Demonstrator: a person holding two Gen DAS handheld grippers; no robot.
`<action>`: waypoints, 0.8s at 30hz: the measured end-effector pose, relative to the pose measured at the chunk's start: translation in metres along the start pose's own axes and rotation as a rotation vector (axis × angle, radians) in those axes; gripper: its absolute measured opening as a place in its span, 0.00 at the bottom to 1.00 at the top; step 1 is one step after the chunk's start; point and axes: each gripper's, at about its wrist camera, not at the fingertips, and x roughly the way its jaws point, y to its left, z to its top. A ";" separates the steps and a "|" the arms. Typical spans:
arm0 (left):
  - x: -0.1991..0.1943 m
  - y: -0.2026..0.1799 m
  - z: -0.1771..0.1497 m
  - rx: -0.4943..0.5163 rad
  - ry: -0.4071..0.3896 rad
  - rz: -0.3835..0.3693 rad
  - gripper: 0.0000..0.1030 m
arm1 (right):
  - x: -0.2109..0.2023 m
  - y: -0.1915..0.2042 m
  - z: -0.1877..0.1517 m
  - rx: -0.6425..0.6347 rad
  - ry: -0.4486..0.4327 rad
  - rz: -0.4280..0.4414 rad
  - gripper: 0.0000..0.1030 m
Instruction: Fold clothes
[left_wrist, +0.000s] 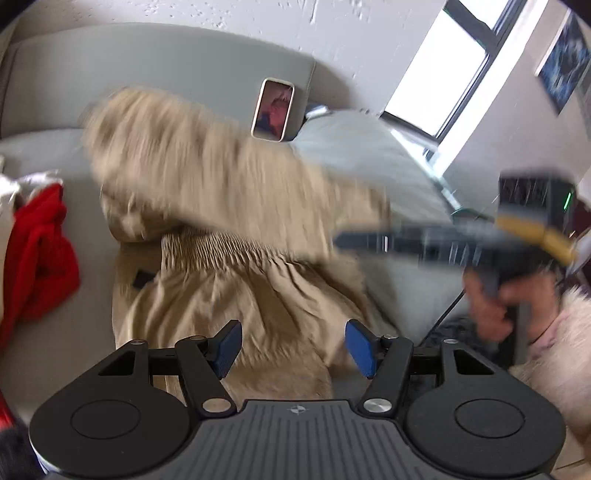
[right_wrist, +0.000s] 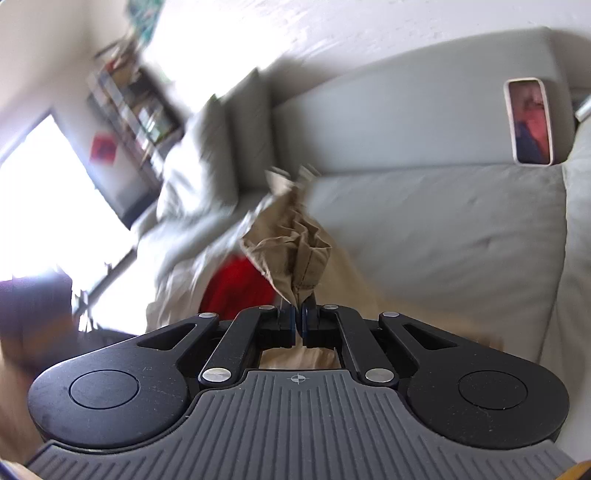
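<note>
While crumpled khaki cotton trousers (left_wrist: 236, 258) lie on pale grey sofa seat (right_wrist: 443, 229), elastic waistband crosswise ahead of left gripper (left_wrist: 291, 349), jaws apart, empty. Right gripper (right_wrist: 299, 321) clamped on trouser hem, lifted rightward; left nearer waistband.

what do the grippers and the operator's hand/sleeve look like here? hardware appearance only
Both grippers, left gripper and right gripper, have black linkage arms with silver pivot pins, round black side discs, and a grey ribbed base with a small crosshair mark. The finger pads are blue. Bare right hand, fluffy pale pink sleeve.
</note>
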 end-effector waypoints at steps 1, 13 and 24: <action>-0.007 0.001 -0.004 -0.005 -0.014 -0.017 0.57 | -0.006 0.006 -0.012 -0.030 0.019 -0.004 0.03; 0.020 0.004 0.008 -0.013 -0.158 0.127 0.48 | -0.007 0.034 -0.105 -0.363 0.249 -0.212 0.03; 0.077 0.009 -0.016 0.038 0.075 0.234 0.25 | -0.019 0.078 -0.103 -0.453 0.310 -0.386 0.61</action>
